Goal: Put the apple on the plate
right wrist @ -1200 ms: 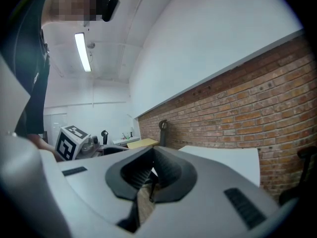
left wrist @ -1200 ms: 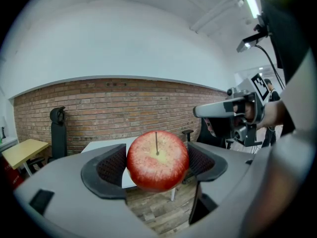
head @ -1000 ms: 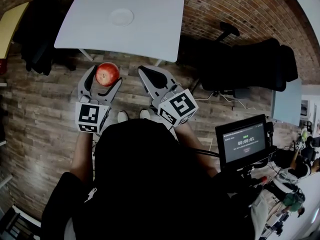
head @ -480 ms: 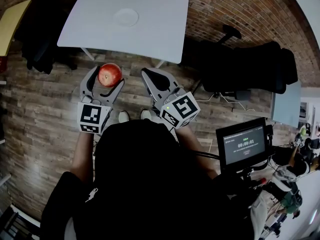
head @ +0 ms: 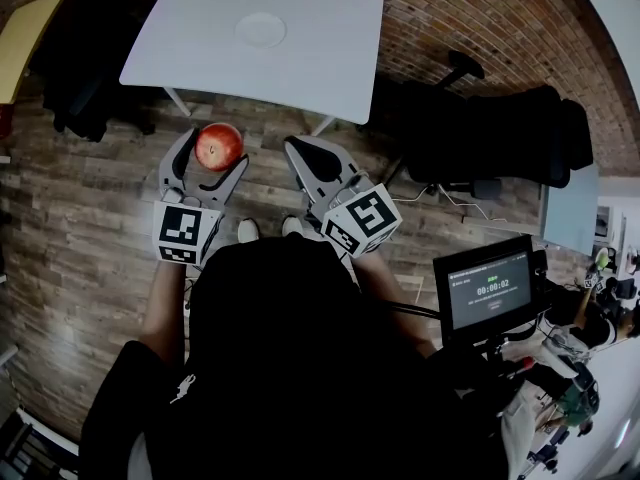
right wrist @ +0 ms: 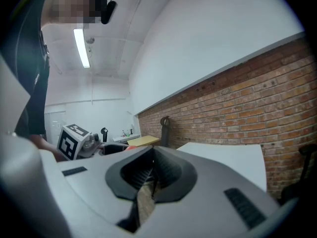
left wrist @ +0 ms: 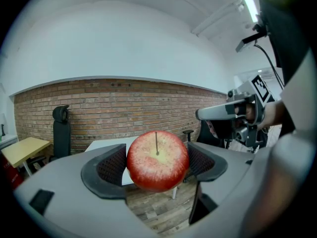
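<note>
A red apple (head: 219, 146) (left wrist: 157, 159) with its stem up sits between the jaws of my left gripper (head: 207, 160) (left wrist: 157, 163), which is shut on it, held above the wooden floor. A small white plate (head: 260, 30) rests near the middle of the white square table (head: 330, 58), ahead of both grippers. My right gripper (head: 312, 158) (right wrist: 151, 178) is to the right of the apple with its jaws closed together and nothing between them. In the right gripper view the white table (right wrist: 233, 157) lies beyond the jaws.
A black office chair (head: 490, 133) stands to the right of the table. A monitor on a stand (head: 488, 286) is at the right. A yellow table edge (head: 22, 43) and a dark chair (head: 80, 78) are at the left. A brick wall (left wrist: 124, 103) runs behind the table.
The table and plate sit slightly further right and higher in the head view than a second ago. The left gripper still holds the apple, and the right gripper stays closed.
</note>
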### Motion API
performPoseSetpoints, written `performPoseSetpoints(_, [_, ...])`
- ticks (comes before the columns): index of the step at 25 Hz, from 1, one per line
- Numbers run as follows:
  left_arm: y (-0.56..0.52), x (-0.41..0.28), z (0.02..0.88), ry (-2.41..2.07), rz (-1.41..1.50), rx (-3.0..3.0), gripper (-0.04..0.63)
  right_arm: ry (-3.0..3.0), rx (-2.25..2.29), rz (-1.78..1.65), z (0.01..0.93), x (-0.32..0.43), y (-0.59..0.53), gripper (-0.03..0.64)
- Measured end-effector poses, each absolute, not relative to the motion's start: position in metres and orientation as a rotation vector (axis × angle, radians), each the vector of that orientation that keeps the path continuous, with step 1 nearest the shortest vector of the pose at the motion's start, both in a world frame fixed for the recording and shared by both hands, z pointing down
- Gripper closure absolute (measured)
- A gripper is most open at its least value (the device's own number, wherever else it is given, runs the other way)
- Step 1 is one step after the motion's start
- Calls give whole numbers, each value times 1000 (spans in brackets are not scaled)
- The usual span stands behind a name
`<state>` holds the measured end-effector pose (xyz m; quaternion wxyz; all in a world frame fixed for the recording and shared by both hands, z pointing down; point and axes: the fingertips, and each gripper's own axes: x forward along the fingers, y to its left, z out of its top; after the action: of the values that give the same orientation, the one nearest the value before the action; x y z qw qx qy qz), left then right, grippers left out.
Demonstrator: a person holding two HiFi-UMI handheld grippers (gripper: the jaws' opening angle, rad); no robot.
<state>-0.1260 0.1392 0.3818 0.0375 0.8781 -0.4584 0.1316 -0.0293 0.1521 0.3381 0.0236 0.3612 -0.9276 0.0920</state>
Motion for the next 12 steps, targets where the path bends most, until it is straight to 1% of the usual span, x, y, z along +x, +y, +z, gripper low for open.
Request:
performPoseSetpoints(8, [139,-123,387,-1380,408,2691,202,-2846,1155,303,344,-22,151,614])
performPoseSetpoints(12, [164,-157,397,-1374,376,2705,203,-2833,1166,272,351,-55,176,614])
